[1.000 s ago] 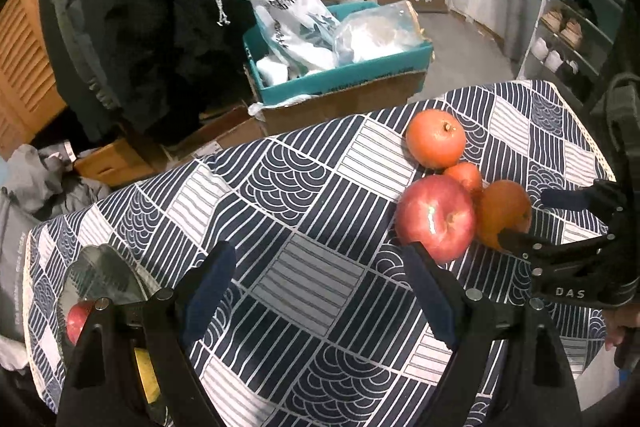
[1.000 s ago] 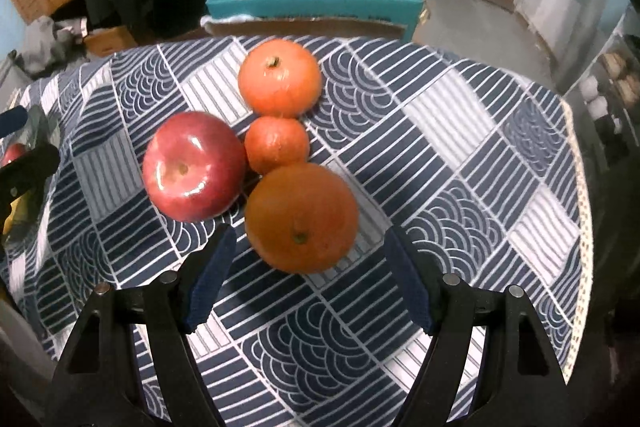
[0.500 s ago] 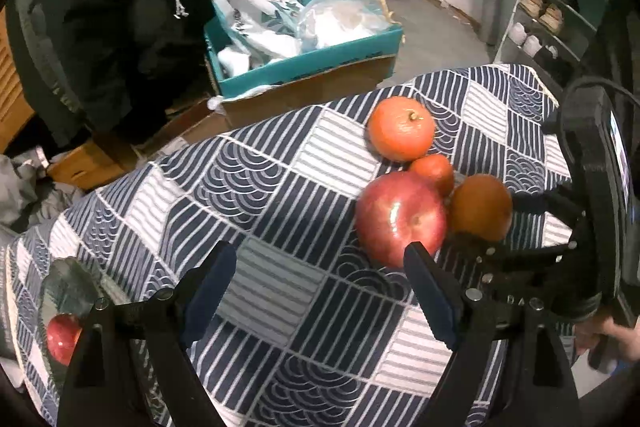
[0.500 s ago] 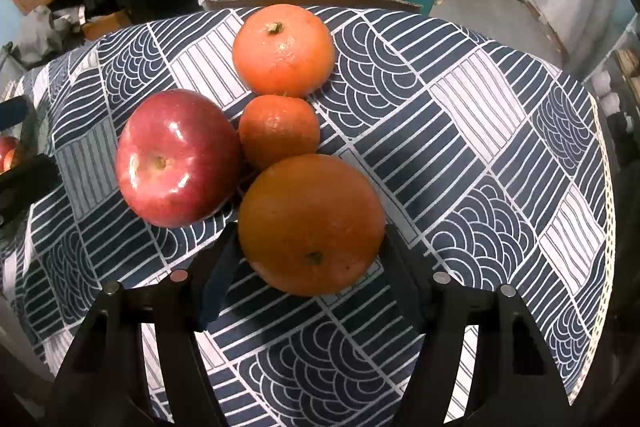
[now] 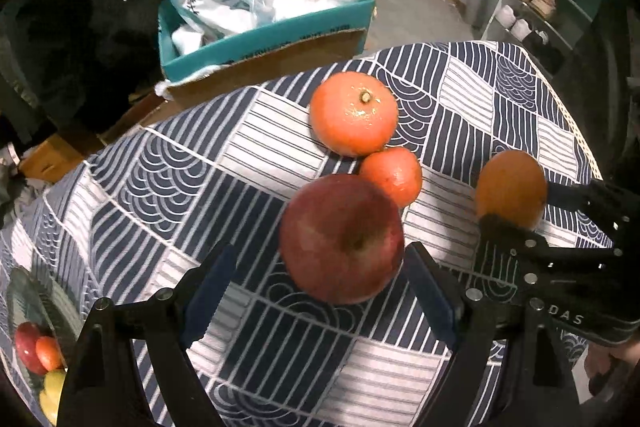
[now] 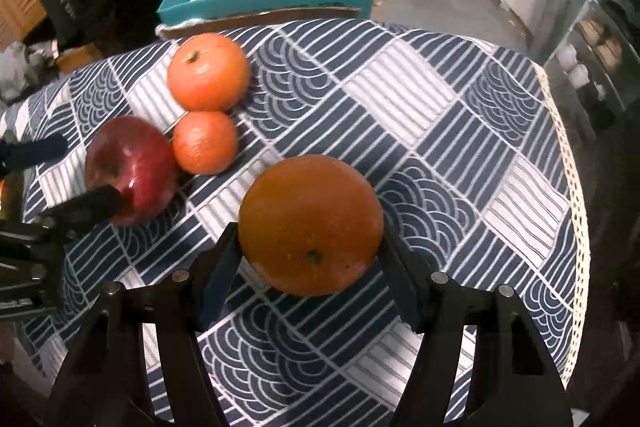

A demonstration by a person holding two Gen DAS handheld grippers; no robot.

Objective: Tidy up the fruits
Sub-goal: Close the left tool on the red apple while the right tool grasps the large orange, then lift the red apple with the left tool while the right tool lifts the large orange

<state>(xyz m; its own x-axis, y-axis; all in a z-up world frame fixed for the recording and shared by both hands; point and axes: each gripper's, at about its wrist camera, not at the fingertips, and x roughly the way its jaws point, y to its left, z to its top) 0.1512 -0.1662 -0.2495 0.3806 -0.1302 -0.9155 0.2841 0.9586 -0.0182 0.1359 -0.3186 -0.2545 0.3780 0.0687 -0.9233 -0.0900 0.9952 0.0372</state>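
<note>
My right gripper [image 6: 308, 263] is shut on a large orange [image 6: 310, 225] and holds it just above the tablecloth; it also shows in the left wrist view [image 5: 512, 187]. My left gripper [image 5: 320, 291] is open, its fingers on either side of a red apple [image 5: 340, 237], not closed on it. The apple also shows in the right wrist view [image 6: 130, 169]. A small tangerine [image 5: 392, 175] touches the apple, and a bigger orange [image 5: 354, 113] lies just behind it.
The table has a navy and white patterned cloth [image 5: 160, 187]. A dish [image 5: 40, 311] with an apple and other fruit sits at the near left edge. Beyond the table stands a teal box [image 5: 260, 31] with bags. The cloth's lace edge [image 6: 568, 155] is at the right.
My right gripper has closed on the large orange and pulled it away from the other fruit. My left gripper has moved forward so its fingers flank the red apple.
</note>
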